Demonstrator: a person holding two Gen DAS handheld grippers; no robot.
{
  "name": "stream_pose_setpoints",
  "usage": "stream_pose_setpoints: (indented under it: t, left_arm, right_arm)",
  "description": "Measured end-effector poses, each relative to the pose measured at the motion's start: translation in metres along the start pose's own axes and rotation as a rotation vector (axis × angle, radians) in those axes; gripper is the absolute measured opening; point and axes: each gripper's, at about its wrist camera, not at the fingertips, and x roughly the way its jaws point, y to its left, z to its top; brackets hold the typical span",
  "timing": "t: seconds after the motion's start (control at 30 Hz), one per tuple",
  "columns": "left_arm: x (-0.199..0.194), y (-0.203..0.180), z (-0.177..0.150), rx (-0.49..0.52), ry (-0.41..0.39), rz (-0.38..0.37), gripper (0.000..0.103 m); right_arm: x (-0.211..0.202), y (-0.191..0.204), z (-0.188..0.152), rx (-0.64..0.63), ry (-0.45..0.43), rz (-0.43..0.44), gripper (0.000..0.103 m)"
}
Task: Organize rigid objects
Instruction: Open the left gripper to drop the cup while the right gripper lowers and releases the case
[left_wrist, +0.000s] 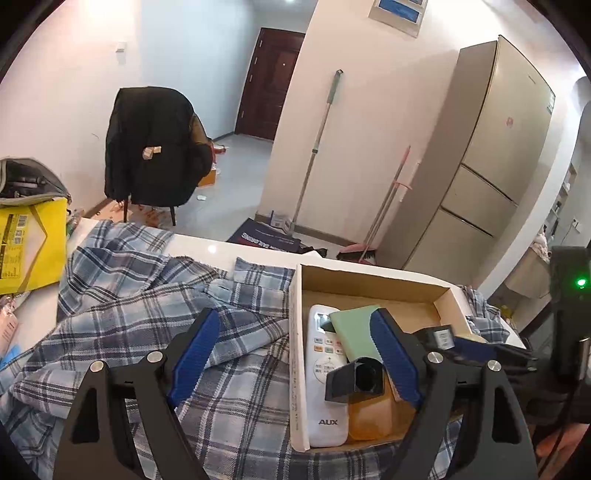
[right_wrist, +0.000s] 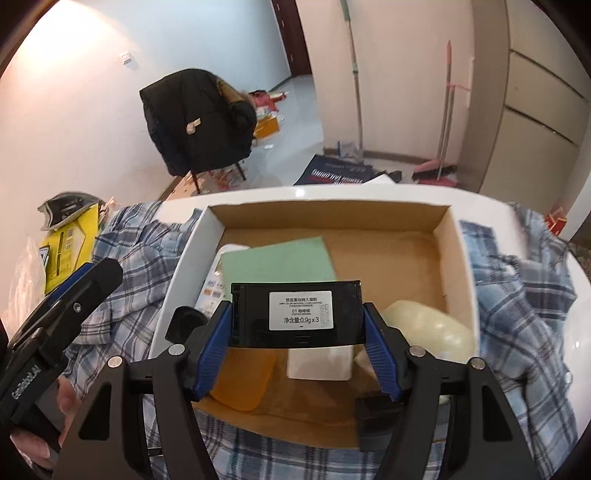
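Observation:
An open cardboard box (right_wrist: 458, 258) lies on a plaid cloth. My right gripper (right_wrist: 297, 314) hangs over it, shut on a black cosmetic case (right_wrist: 295, 314) with a white label, gripped by its two ends. In the box lie a white AUX remote (left_wrist: 325, 387), a green card (right_wrist: 277, 262), an orange translucent piece (right_wrist: 243, 376), a small white block (right_wrist: 319, 363), a pale yellow lump (right_wrist: 428, 328) and a black part with a round hole (left_wrist: 358, 378). My left gripper (left_wrist: 295, 321) stands open over the box's left wall (left_wrist: 295, 369), holding nothing.
The blue plaid cloth (left_wrist: 147, 295) covers most of the white table (left_wrist: 207, 247). A yellow bag (left_wrist: 29, 247) lies at the far left. Beyond the table stand a chair with a black jacket (left_wrist: 155, 147), a mop (left_wrist: 314, 155), a broom (left_wrist: 384, 206) and a fridge (left_wrist: 491, 155).

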Motion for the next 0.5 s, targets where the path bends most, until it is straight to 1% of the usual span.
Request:
stream_pose_setpoints:
  t: [0.2,0.27,0.4,0.5]
  left_arm:
    - [-0.001,-0.002,0.000,0.002,0.001,0.000,0.085]
    - [-0.003,-0.002,0.000,-0.004,-0.004,-0.001,0.085]
    - [-0.002,0.001,0.001,-0.017,0.008,-0.002,0.085]
    - [-0.005,0.001,0.002,-0.020,0.010,0.000,0.085]
  right_arm:
    - [0.017,0.014,-0.006,-0.041,0.041,-0.026,0.067]
    - [0.019,0.018,-0.008,-0.063,0.038,-0.051,0.067]
    - [0.020,0.018,-0.008,-0.071,0.048,-0.069,0.067]
    - [0.013,0.019,-0.008,-0.089,0.025,-0.095,0.067]
